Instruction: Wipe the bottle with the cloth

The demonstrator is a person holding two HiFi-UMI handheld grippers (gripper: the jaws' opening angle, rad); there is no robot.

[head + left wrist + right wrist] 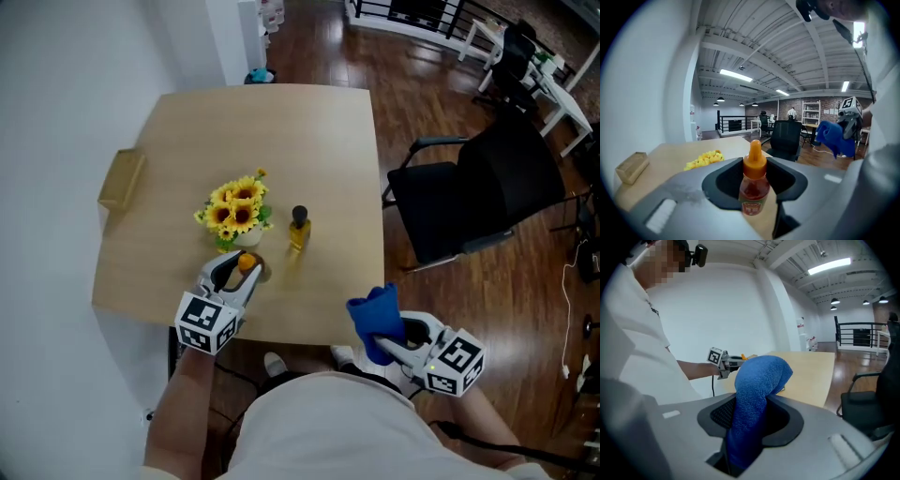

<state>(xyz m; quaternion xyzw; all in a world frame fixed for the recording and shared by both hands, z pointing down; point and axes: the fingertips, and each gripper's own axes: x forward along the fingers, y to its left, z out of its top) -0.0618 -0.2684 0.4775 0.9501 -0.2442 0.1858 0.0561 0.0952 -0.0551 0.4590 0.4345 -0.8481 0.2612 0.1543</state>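
Blue cloth (373, 319) by table's (169, 131) near corner

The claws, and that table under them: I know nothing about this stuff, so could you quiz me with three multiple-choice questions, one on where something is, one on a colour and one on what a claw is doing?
1. Where do the sunflowers stand?
A. On the table, left of the yellow bottle
B. On the seat of a chair
C. On the floor

2. What colour is the cloth?
A. Red
B. Blue
C. White

3. What is the left claw doing?
A. Hanging open with nothing in it
B. Pinching a cloth
C. Gripping a sauce bottle with an orange cap

Answers:
1 A: the head view shows the flowers on the tabletop beside that bottle.
2 B: the right gripper view shows a blue cloth in its jaws.
3 C: the left gripper view shows the bottle clamped between the jaws.
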